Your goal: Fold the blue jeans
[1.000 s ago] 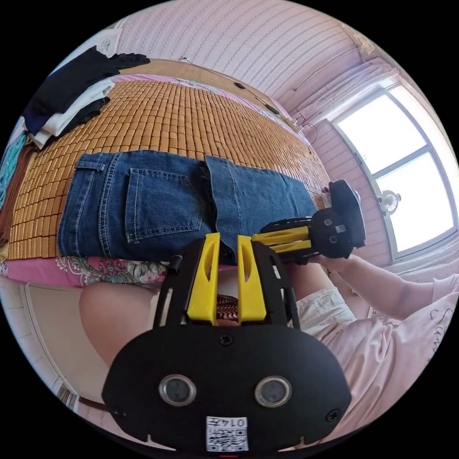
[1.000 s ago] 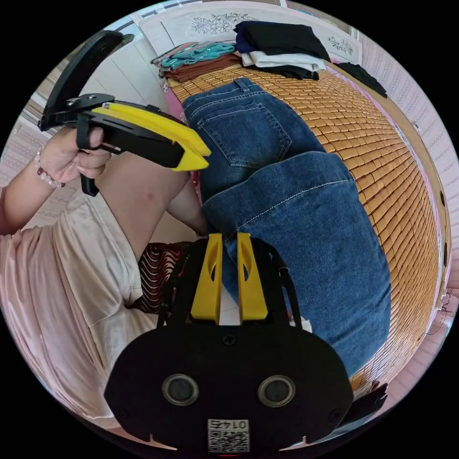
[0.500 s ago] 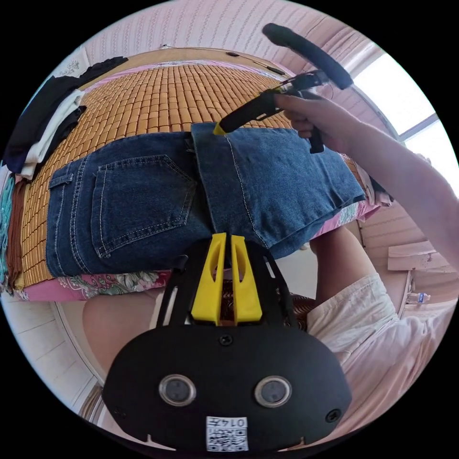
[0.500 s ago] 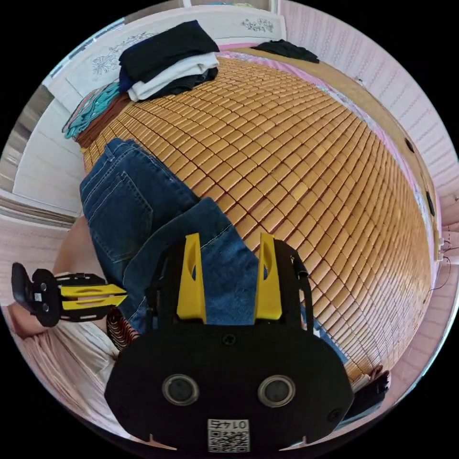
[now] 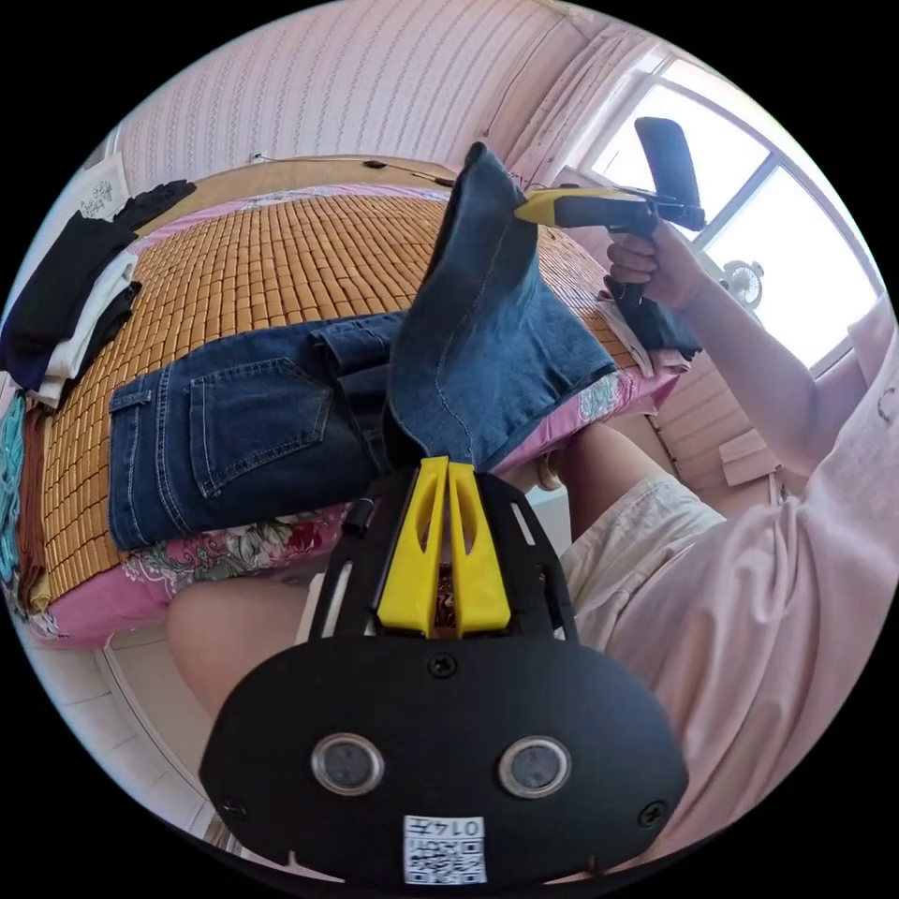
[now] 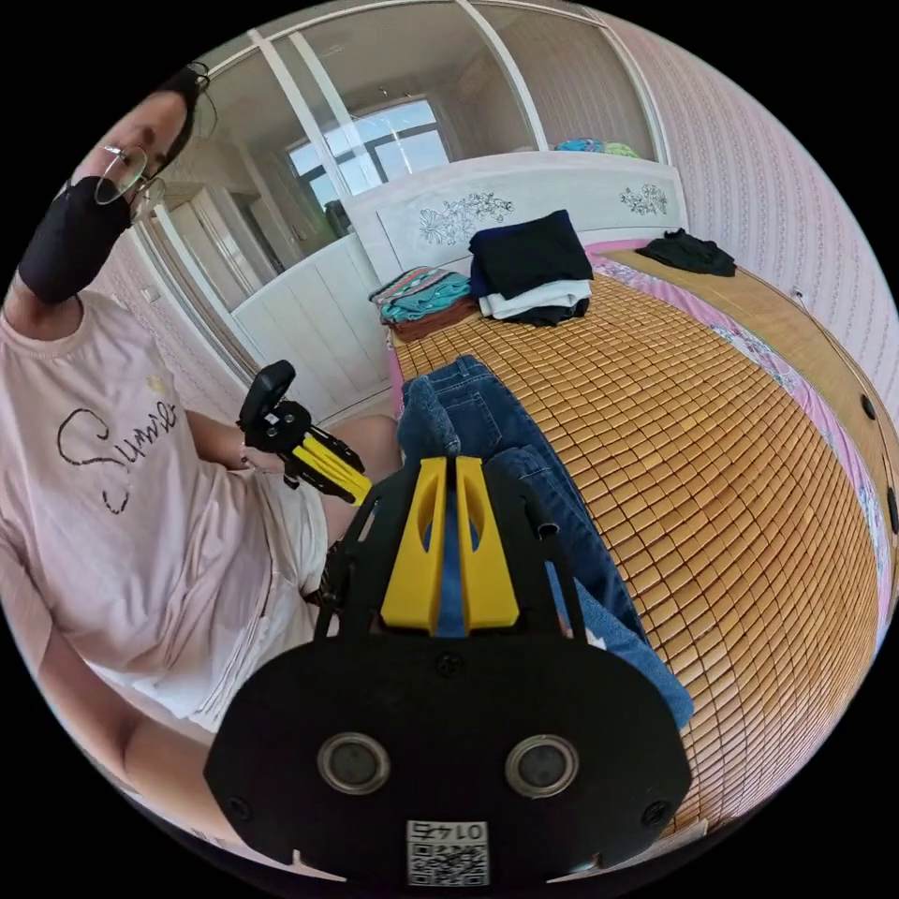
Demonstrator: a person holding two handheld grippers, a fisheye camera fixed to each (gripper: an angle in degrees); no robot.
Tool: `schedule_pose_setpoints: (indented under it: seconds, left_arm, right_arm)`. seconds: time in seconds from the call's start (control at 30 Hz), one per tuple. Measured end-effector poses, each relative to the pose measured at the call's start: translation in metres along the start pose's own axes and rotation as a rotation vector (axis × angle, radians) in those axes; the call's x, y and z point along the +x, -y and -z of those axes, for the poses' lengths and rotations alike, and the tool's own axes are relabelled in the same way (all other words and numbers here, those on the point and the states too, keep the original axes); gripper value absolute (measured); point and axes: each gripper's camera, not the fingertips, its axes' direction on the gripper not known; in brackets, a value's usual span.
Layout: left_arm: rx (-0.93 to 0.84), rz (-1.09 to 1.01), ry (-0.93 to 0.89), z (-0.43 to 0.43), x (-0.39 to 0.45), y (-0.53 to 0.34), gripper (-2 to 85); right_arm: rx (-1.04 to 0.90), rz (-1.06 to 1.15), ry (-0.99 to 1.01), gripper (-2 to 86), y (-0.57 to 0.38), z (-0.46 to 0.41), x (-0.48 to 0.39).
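The blue jeans point(image 5: 253, 426) lie on a bamboo mat point(image 5: 281, 253), waist and back pocket to the left in the left gripper view. Their folded leg end point(image 5: 478, 318) stands lifted off the mat. My left gripper point(image 5: 448, 461) is shut on its near corner. My right gripper point(image 5: 523, 210), held in a hand, pinches the far upper corner. In the right gripper view, my right gripper point(image 6: 448, 464) is shut with blue denim between its jaws, and the jeans point(image 6: 562, 534) trail along the mat's edge. The left gripper point(image 6: 361, 485) points at the cloth from the left.
A stack of black and white folded clothes point(image 6: 529, 267) and a teal and brown pile point(image 6: 426, 300) sit near the headboard. A black garment point(image 6: 688, 251) lies at the far side. The person's leg point(image 5: 234, 627) presses against the bed edge. Bare mat point(image 6: 730, 487) stretches beyond the jeans.
The right gripper, open over the leg end half a second ago, has shut on it. Both grippers have raised the folded leg end off the mat.
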Motion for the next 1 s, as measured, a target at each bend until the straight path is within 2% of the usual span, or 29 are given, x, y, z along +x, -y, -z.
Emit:
schedule_pose_setpoints:
  seconds: [0.1,0.23,0.3,0.33,0.37,0.43,0.5,0.63,0.8,1.0]
  left_arm:
    - [0.006,0.036,-0.024,-0.004,-0.005,-0.002,-0.9]
    - [0.036,0.007,0.028,0.002,-0.004,0.01,-0.6]
    - [0.007,0.066,0.029,-0.007,-0.015,0.012,0.0]
    - [-0.027,0.106,0.007,-0.018,-0.023,0.012,0.8]
    - [-0.048,0.12,-0.006,-0.024,-0.027,0.012,2.4]
    - [-0.136,0.156,-0.026,-0.04,-0.036,0.016,6.4]
    - [-0.118,0.152,-0.019,-0.04,-0.036,0.02,7.5]
    - [-0.064,0.143,0.027,-0.043,-0.038,0.039,8.7]
    - [-0.162,0.107,0.121,-0.074,-0.039,0.053,9.6]
    - [-0.119,0.132,0.11,-0.074,-0.041,0.053,8.8]
  right_arm:
    - [-0.06,-0.048,-0.077,1.0,0.01,-0.026,0.018]
    - [-0.099,-0.089,-0.135,4.4,0.049,-0.065,0.065]
    - [-0.202,-0.143,-0.085,9.0,0.059,-0.102,0.098]
    - [-0.321,-0.183,-0.046,12.5,0.061,-0.134,0.118]
    - [-0.443,-0.195,-0.069,13.9,0.06,-0.166,0.131]
    - [-0.558,-0.166,-0.138,14.2,0.057,-0.195,0.134]
    - [-0.548,-0.07,-0.146,12.7,0.06,-0.198,0.122]
    - [-0.569,0.013,-0.247,3.7,0.061,-0.194,0.106]
    - [-0.48,0.116,-0.282,1.7,0.058,-0.154,0.079]
    - [-0.394,0.093,-0.275,0.5,0.051,-0.105,0.067]
